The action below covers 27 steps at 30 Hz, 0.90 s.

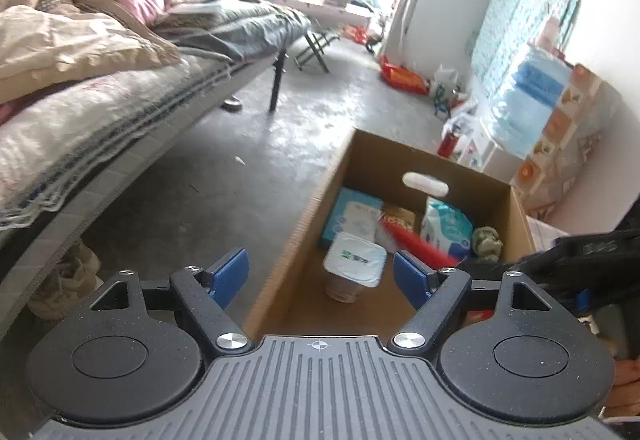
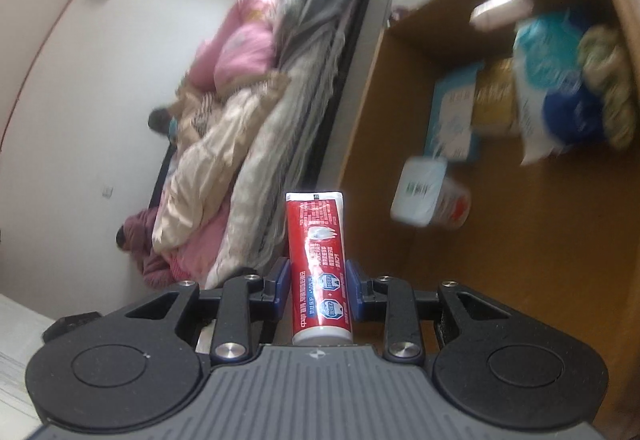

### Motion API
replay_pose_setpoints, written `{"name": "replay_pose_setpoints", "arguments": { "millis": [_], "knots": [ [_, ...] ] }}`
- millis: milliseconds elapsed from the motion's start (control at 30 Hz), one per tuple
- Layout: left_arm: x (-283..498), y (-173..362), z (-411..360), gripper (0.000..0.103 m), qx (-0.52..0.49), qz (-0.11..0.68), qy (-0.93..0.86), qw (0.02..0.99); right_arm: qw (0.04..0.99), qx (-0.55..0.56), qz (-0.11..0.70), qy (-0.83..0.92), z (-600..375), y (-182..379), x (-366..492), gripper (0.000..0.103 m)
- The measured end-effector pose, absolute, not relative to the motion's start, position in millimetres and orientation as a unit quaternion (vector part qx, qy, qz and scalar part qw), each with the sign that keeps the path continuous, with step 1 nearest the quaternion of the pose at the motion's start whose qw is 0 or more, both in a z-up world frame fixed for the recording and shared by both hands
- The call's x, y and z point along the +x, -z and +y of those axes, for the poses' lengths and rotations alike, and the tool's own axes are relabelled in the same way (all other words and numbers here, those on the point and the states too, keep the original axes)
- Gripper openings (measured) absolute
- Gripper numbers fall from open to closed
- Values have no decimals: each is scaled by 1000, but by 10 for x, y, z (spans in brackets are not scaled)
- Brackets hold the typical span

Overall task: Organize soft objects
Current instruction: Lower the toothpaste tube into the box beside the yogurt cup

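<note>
We hold the left gripper (image 1: 320,276) over the near end of the cardboard box (image 1: 304,224), its blue jaws spread wide with nothing between them. Our right gripper (image 2: 316,290) is clamped on a red toothpaste tube (image 2: 318,264) — the tube stands up between the pads, crimped end away from us. In the box lie a white-lidded cup (image 1: 352,268), a blue-and-white packet (image 1: 352,214), a tissue pack (image 1: 448,228) and a greenish plush toy (image 1: 486,242) — all near the far wall. The bed (image 1: 100,120) stands beside the box.

The red toothpaste tube (image 2: 320,268) carries print too small to read.
</note>
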State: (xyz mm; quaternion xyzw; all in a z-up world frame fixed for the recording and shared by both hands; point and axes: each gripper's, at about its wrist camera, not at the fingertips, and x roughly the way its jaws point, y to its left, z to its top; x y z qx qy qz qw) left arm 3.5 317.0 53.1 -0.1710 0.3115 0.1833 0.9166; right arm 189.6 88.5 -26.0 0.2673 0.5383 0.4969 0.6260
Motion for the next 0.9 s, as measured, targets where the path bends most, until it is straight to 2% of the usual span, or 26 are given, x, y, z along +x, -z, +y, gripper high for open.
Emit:
{"name": "replay_pose_setpoints", "arguments": {
  "millis": [367, 633, 900],
  "knots": [
    [-232, -488, 3333, 80, -200, 292, -190, 916, 607, 227, 636, -419, 1354, 786, 1760, 33],
    [-284, -477, 3338, 80, -211, 283, -179, 918, 623, 220, 665, -349, 1572, 1045, 1833, 33],
    [-277, -450, 3339, 80, -219, 283, -172, 918, 595, 235, 686, -348, 1714, 1154, 1819, 33]
  ]
}}
